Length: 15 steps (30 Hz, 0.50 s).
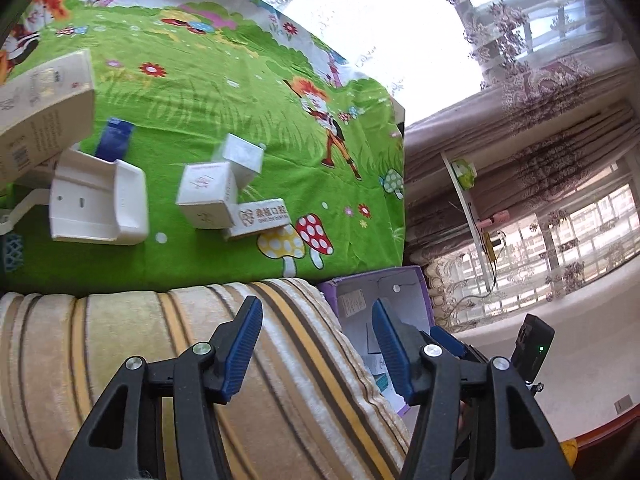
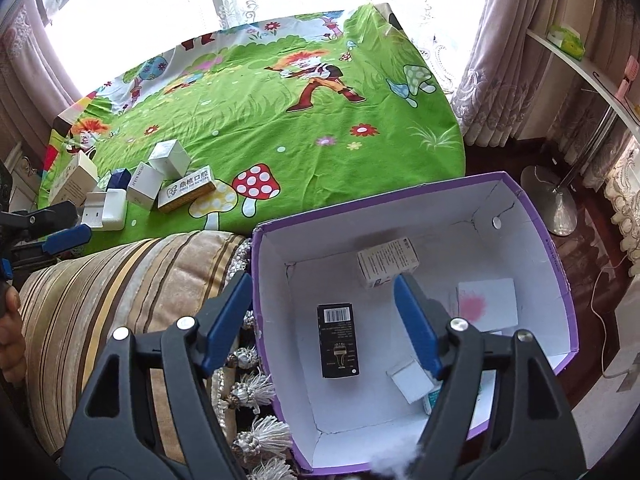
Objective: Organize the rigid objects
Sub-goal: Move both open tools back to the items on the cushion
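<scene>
The right gripper (image 2: 322,322) points steeply down over the near left part of a purple box (image 2: 560,280), its blue pads (image 2: 416,328) spread apart with nothing between them: released. Its left finger hangs outside the box wall, over a striped cushion (image 2: 120,280); its right finger is above the white interior. Inside the box lie a black carton (image 2: 338,340) with a barcode, flat on the floor, a white printed carton (image 2: 388,262) toward the far wall, a white card with a pink smudge (image 2: 488,304) and a small white box (image 2: 410,378) near the right finger.

The left gripper (image 1: 318,350) tilts down over the striped cushion (image 1: 160,340), jaws parted and empty, the purple box (image 1: 376,292) just behind its right pad. Ahead of it, on a bed with a green cartoon sheet (image 1: 224,92), a cluster of boxes waits: a white moulded case (image 1: 96,204), a dark blue box (image 1: 114,140), two white cubes (image 1: 208,194) touching, a long carton with grey lettering (image 1: 260,218) and a large cream carton (image 1: 44,108) at the left edge.
</scene>
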Tool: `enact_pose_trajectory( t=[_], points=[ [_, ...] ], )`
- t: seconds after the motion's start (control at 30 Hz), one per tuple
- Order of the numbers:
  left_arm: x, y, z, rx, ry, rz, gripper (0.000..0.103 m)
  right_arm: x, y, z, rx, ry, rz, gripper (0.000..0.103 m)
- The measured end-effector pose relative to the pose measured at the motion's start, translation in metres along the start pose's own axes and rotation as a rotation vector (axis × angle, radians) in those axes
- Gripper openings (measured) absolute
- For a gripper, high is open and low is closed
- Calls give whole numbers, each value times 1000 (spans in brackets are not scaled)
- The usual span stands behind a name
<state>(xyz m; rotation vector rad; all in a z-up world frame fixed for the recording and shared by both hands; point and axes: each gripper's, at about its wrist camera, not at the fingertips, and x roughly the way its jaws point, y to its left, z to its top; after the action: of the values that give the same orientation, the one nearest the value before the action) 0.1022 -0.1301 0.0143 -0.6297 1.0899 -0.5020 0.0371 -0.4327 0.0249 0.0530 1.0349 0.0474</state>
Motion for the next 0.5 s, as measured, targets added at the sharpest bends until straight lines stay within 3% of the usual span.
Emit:
enact_pose_trajectory(
  t=[0.27,0.5],
  points=[
    [-47,48,6,-121,-93,14,58,-5,16,6,-28,-19,43,76],
    [-97,66,15,-70,-180,66,58,-11,42,19,-88,-19,75,76]
  ],
)
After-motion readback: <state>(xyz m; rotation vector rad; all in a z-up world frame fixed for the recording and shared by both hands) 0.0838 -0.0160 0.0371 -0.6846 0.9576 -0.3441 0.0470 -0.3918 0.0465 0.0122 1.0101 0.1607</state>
